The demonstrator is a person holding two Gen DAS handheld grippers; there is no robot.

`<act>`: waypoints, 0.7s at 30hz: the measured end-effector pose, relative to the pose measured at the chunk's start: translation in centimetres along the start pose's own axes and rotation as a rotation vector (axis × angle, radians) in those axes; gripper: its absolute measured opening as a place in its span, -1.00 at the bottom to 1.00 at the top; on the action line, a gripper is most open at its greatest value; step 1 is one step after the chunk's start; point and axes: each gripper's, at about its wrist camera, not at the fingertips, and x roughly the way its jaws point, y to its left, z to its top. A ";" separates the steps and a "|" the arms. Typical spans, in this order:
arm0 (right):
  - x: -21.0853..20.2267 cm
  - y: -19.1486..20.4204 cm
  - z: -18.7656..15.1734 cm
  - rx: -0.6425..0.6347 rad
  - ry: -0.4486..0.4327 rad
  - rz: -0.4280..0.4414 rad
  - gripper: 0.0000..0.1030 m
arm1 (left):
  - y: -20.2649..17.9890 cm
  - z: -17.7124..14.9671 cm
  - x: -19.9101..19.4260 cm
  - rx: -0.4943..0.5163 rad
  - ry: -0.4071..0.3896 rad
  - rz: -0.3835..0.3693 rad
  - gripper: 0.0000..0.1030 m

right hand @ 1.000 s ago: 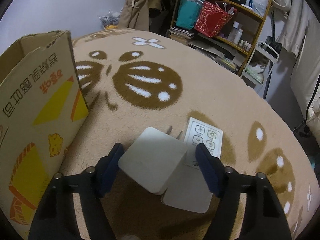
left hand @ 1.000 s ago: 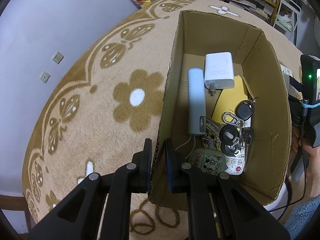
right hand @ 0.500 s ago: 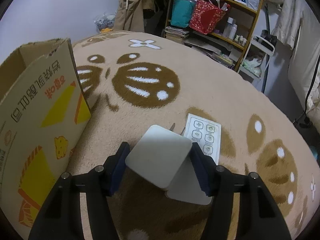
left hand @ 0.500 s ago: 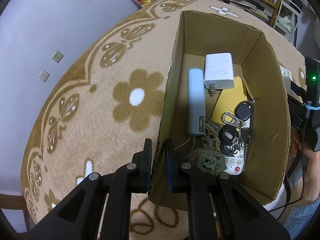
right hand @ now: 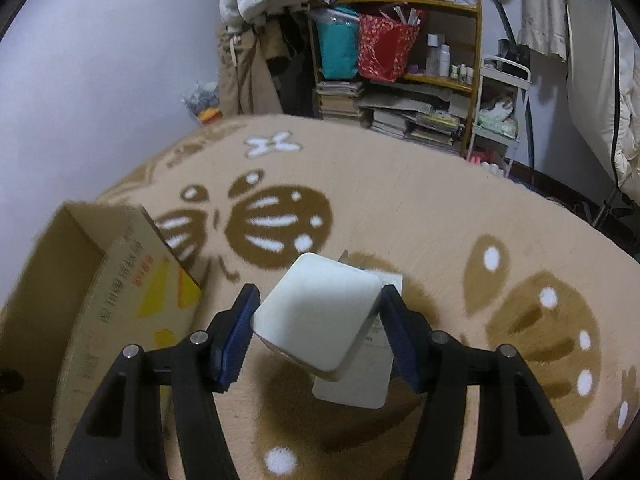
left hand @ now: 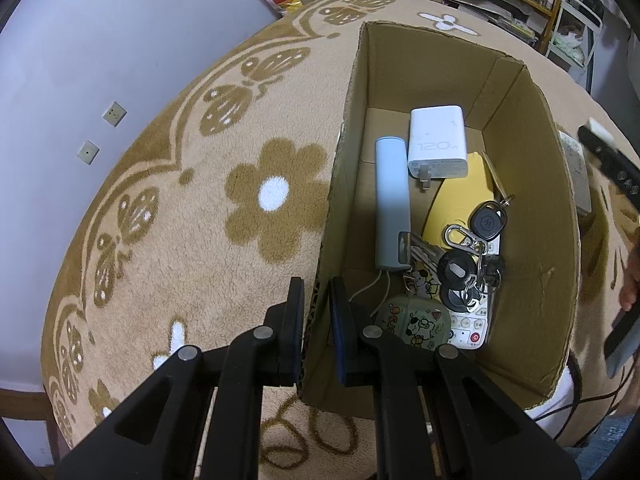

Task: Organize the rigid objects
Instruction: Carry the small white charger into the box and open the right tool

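My left gripper (left hand: 316, 296) is shut on the near left wall of the open cardboard box (left hand: 532, 240), one finger outside and one inside. Inside the box lie a white 120W charger (left hand: 438, 146), a pale blue cylinder (left hand: 392, 208), a yellow disc (left hand: 456, 204), a bunch of keys (left hand: 468, 256), a green cartoon case (left hand: 412, 324) and a remote (left hand: 472, 328). My right gripper (right hand: 319, 300) is shut on a white square charger (right hand: 320, 312), held tilted above the carpet. A flat white remote (right hand: 356, 384) lies on the carpet beneath it. The box (right hand: 120, 300) stands to its left.
Everything sits on a round beige carpet (left hand: 180, 208) with brown flower and butterfly patterns. Cluttered wooden shelves (right hand: 400, 60) and a white cart (right hand: 500, 120) stand beyond its far edge. A hand (left hand: 630, 284) shows at the right edge of the left wrist view.
My right gripper closed on the white square charger, lifted it off the carpet and rolled; the flat remote stayed down. My left gripper and the box have not moved.
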 end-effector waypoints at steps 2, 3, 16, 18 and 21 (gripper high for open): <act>-1.2 0.0 0.6 -0.001 -0.022 0.020 0.27 | 0.1 0.0 0.0 -0.006 0.002 -0.004 -0.78; -1.7 0.1 0.9 -0.003 -0.033 0.025 0.27 | 0.1 0.1 0.0 -0.005 0.002 -0.003 -0.78; -6.2 4.4 2.8 -0.055 -0.101 0.160 0.27 | -0.1 -0.1 0.1 -0.002 0.001 0.002 -0.78; -6.8 5.4 2.9 -0.074 -0.107 0.182 0.27 | -0.1 -0.1 0.1 -0.003 0.001 0.003 -0.78; -7.5 7.4 2.8 -0.113 -0.117 0.221 0.27 | -0.1 -0.1 0.0 0.000 0.000 0.005 -0.78</act>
